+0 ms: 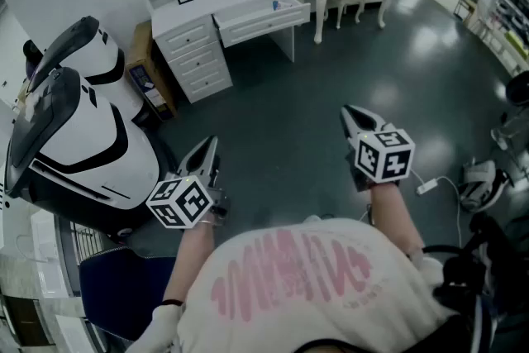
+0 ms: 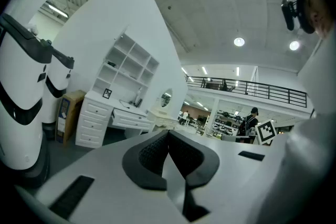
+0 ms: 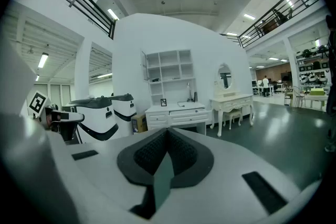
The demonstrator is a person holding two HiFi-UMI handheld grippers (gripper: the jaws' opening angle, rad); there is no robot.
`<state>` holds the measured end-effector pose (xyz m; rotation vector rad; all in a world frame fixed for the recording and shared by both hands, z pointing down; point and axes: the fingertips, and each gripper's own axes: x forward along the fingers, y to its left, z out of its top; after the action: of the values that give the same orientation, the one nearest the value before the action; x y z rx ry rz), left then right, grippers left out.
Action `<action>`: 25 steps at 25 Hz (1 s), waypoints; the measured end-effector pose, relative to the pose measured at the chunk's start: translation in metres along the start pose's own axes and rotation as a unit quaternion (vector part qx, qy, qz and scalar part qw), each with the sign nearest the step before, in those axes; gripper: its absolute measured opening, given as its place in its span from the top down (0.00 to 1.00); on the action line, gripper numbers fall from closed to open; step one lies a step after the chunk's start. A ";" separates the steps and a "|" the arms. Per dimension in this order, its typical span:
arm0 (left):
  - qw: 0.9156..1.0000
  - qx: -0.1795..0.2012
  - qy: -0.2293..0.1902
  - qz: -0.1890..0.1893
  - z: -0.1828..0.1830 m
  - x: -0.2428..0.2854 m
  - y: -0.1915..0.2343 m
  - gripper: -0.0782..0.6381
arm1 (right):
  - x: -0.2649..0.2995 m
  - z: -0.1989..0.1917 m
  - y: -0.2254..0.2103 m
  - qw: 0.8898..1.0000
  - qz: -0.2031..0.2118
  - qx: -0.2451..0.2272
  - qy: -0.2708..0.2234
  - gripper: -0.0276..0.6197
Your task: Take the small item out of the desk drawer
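Seen from above, a person stands on a dark floor (image 1: 306,95), holding the left gripper (image 1: 207,155) at lower left of centre and the right gripper (image 1: 354,121) at lower right of centre, each with its jaws closed together and nothing between them. Well away, at the upper centre, a white desk (image 1: 207,0) has its drawer (image 1: 263,19) pulled open. A tiny bluish speck inside may be the small item (image 1: 277,5).

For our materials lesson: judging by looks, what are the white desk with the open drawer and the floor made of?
Desk: probably painted wood or board; matt white, opaque, panelled drawer fronts. Floor: likely sealed concrete or resin; dark grey, seamless, glossy, with bright light reflections.
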<state>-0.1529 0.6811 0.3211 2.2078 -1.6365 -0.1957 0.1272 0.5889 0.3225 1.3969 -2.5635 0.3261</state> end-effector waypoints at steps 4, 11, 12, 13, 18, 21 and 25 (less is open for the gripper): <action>1.000 0.001 0.003 0.002 -0.002 -0.001 0.002 0.85 | 0.001 -0.002 -0.001 1.000 -0.001 0.002 0.001 0.93; 1.000 -0.010 0.015 0.001 -0.017 -0.006 0.005 0.85 | 0.001 -0.023 0.001 1.000 0.000 0.010 0.024 0.93; 1.000 -0.014 0.018 -0.001 -0.020 -0.005 0.006 0.85 | 0.003 -0.028 0.000 0.999 0.000 0.015 0.029 0.93; 1.000 -0.019 0.021 -0.004 -0.024 -0.003 0.008 0.85 | 0.005 -0.032 -0.002 0.999 0.000 0.024 0.032 0.93; 0.998 -0.040 0.040 -0.008 -0.035 0.032 0.030 0.85 | 0.037 -0.046 -0.028 0.997 -0.003 0.059 0.039 0.93; 0.998 -0.042 0.044 -0.006 -0.037 0.060 0.044 0.85 | 0.067 -0.048 -0.056 0.996 -0.009 0.075 0.042 0.93; 0.999 -0.041 0.030 0.004 -0.026 0.101 0.064 0.85 | 0.121 -0.029 -0.087 0.994 0.004 0.097 0.040 0.93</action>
<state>-0.1695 0.5756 0.3813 2.1253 -1.5774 -0.1885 0.1386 0.4549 0.3921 1.4048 -2.5300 0.6348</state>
